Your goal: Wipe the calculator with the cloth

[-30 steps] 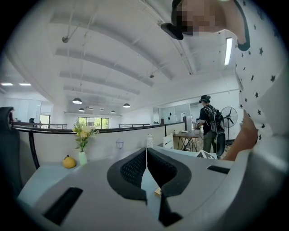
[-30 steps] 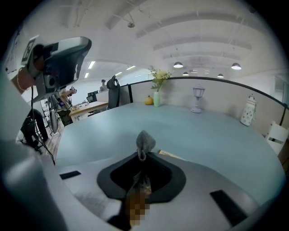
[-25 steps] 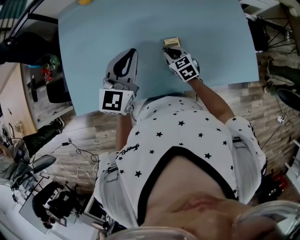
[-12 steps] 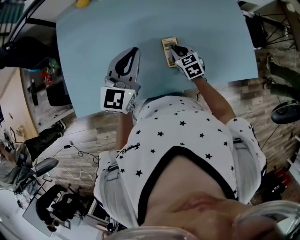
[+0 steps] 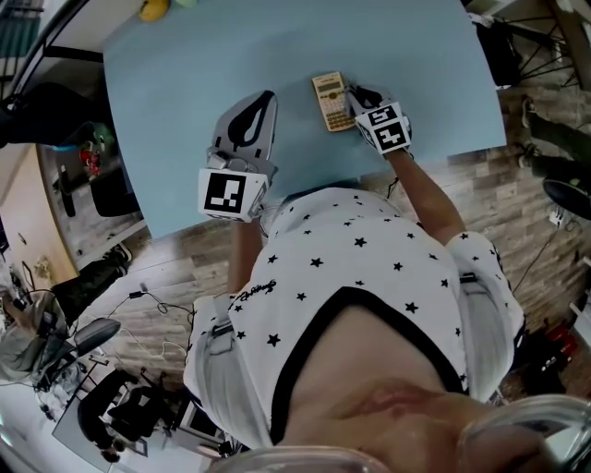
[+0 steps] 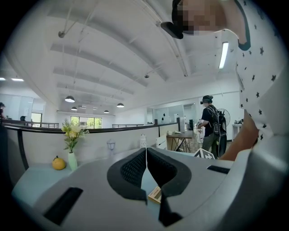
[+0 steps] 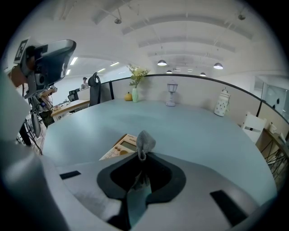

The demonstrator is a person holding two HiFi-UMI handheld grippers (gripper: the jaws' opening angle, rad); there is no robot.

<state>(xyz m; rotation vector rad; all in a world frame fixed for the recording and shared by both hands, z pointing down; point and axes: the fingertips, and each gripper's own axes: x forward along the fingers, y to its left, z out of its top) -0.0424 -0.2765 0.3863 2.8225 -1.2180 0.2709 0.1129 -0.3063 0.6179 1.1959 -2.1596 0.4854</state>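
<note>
The tan calculator (image 5: 332, 101) lies flat on the light blue table (image 5: 185, 83), just left of my right gripper (image 5: 363, 98). In the right gripper view that gripper (image 7: 142, 155) is shut on a small grey cloth (image 7: 145, 141), which bunches up above the fingertips. The calculator (image 7: 120, 148) sits just left of and under the cloth. My left gripper (image 5: 261, 97) rests farther left on the table, jaws shut with nothing between them. A corner of the calculator (image 6: 155, 194) peeks through below its jaws (image 6: 146, 151).
A yellow fruit (image 5: 153, 9) sits at the table's far edge. A vase of flowers (image 7: 135, 92), a small lantern (image 7: 170, 100) and a white jar (image 7: 221, 103) stand along the far side. The table's near edge runs just behind both grippers. A person (image 6: 212, 124) stands in the background.
My right gripper has slid to the right across the calculator with the cloth, so the whole calculator now shows. The left gripper has stayed in place.
</note>
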